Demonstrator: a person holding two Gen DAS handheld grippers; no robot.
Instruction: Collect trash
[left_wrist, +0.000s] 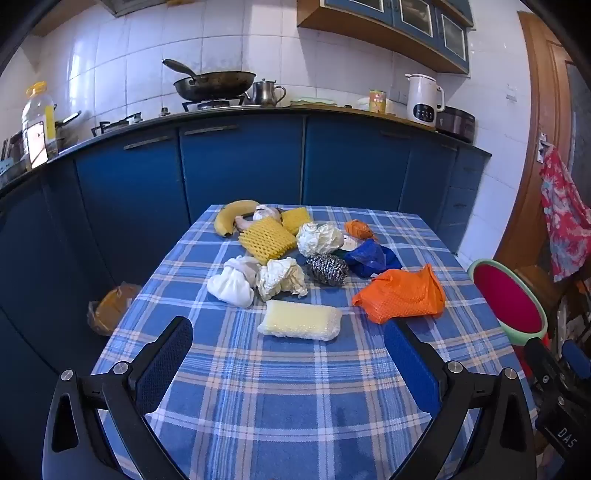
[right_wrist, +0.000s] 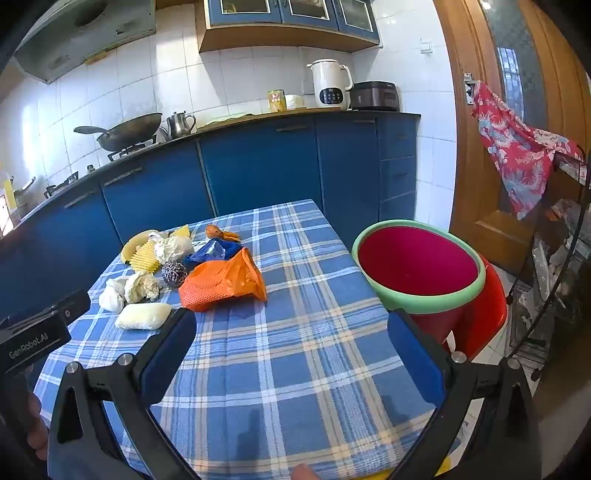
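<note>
left wrist view showed my left gripper (left_wrist: 288, 354) spread wide and empty, as was my right gripper (right_wrist: 291, 343). all the trash (left_wrist: 306, 258) lay heaped mid-table; the bin (right_wrist: 417, 266) beside it looked empty, so i judged nothing collected.
</note>
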